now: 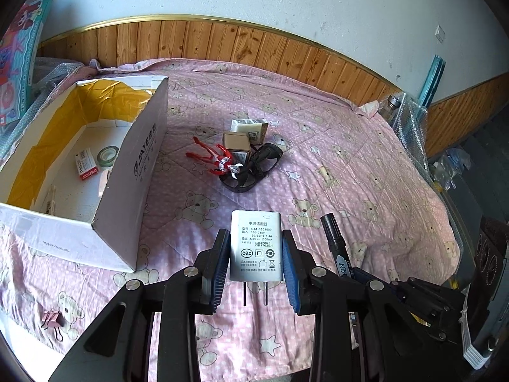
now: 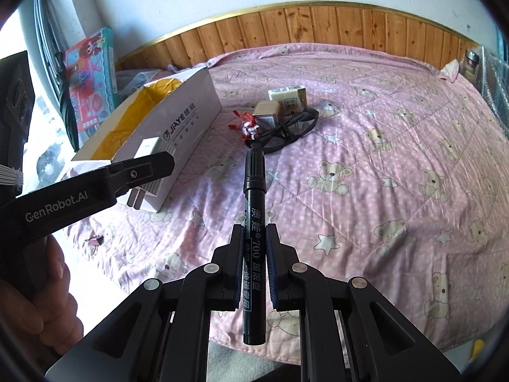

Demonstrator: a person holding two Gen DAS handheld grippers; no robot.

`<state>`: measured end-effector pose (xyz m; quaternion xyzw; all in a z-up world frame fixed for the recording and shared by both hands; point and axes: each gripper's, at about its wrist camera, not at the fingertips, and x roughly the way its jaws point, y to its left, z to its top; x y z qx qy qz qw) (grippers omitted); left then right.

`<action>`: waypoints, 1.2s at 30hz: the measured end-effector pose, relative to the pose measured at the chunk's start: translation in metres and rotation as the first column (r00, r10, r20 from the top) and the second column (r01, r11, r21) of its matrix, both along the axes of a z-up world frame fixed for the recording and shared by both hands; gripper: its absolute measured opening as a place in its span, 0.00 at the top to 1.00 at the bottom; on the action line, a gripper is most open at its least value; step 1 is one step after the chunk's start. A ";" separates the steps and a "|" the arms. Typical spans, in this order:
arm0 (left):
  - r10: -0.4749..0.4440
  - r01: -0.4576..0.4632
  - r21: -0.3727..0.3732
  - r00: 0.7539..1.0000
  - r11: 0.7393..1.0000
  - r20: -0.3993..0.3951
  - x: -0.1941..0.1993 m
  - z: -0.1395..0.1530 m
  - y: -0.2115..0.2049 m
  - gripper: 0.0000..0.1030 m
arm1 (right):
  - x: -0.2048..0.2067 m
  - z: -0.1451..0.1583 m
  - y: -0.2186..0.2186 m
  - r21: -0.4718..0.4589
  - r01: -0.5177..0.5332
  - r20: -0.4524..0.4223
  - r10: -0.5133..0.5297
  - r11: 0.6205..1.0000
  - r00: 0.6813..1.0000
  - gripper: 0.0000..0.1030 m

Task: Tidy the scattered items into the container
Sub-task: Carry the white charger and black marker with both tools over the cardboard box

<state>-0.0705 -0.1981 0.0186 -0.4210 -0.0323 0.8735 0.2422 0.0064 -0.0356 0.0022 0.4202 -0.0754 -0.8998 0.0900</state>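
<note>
— Claw on the left (image 1: 256, 262)?
— Pinching a flat grey adapter (image 1: 256, 246) above the quilted bed (image 1: 366, 172), prongs toward the camera, beside the white cardboard box (image 1: 140, 172).
— Right claw (image 2: 255, 265)?
— Clamped on a slim black marker (image 2: 253, 222), long axis pointing away toward the bed's middle.

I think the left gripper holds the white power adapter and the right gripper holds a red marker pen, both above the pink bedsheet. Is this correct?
Not quite: the marker pen is black, not red, as the right wrist view shows. The rest stands: the left gripper holds the white power adapter, the right gripper holds the pen, both above the pink bedsheet.
</note>
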 end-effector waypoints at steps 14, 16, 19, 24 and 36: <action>0.085 -0.085 0.037 0.996 0.996 -0.010 0.006 0.009 -0.040 0.68 | 0.011 0.016 -0.025 0.021 -0.052 -0.031 0.053 0.998 0.998 0.87; 0.094 -0.093 0.043 0.996 0.995 -0.011 0.006 0.010 -0.045 0.68 | 0.012 0.018 -0.028 0.024 -0.062 -0.036 0.063 0.998 0.997 0.87; 0.105 -0.105 0.050 0.994 0.993 -0.008 0.007 0.011 -0.051 0.68 | 0.013 0.023 -0.034 0.028 -0.076 -0.045 0.077 0.997 0.996 0.87; 0.121 -0.120 0.055 0.993 0.991 -0.007 0.008 0.011 -0.058 0.68 | 0.014 0.031 -0.041 0.036 -0.094 -0.063 0.096 0.995 0.993 0.87; 0.180 -0.178 0.088 0.984 0.980 -0.016 0.004 0.021 -0.088 0.68 | 0.008 0.051 -0.060 0.054 -0.144 -0.102 0.149 0.988 0.984 0.87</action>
